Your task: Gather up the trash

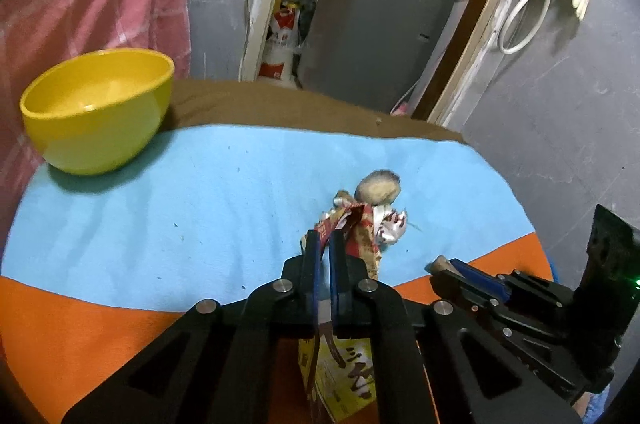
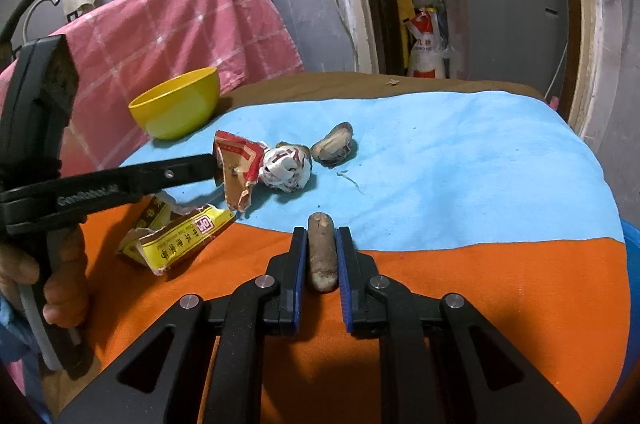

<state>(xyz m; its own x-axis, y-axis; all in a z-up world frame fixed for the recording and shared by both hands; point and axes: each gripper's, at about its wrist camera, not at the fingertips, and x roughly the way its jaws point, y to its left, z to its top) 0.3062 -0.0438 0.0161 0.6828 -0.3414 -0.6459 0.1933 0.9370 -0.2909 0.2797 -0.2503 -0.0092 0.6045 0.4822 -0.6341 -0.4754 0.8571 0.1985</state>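
Fingers of the left gripper point(image 1: 325, 238) are pressed together on the torn red-and-yellow wrapper point(image 1: 362, 244), gripping its red upper part while the yellow printed end hangs down toward the bench below. Fingers of the right gripper point(image 2: 322, 256) are clamped on a brown stick-like scrap point(image 2: 320, 252), whose long axis runs straight along the fingers, its far tip poking out just past them over the line where the orange cloth point(image 2: 500, 284) meets the blue cloth point(image 2: 460, 164). Both grippers are thus loaded, and the coming move, as I judge it, turns on where the yellow bowl point(image 1: 96, 112) lies from them: it stands at the far left corner of the bench point(image 1: 280, 100), on the blue cloth's edge, upright and seemingly empty. From the left gripper the bowl is far and to the left, well apart, with bare blue cloth between. From the right gripper it is farther off, and the left gripper and its wrapper sit in the path between. So the left hand point(image 2: 60, 276) is the nearer one and should probably go first, if the bowl is indeed where the trash goes. Two more pieces lie on the blue cloth just beyond the wrapper: a crumpled white-and-red ball point(image 2: 286, 170), touching or nearly touching the wrapper, and a brown shell-like piece point(image 2: 334, 144) to its right and a little farther.
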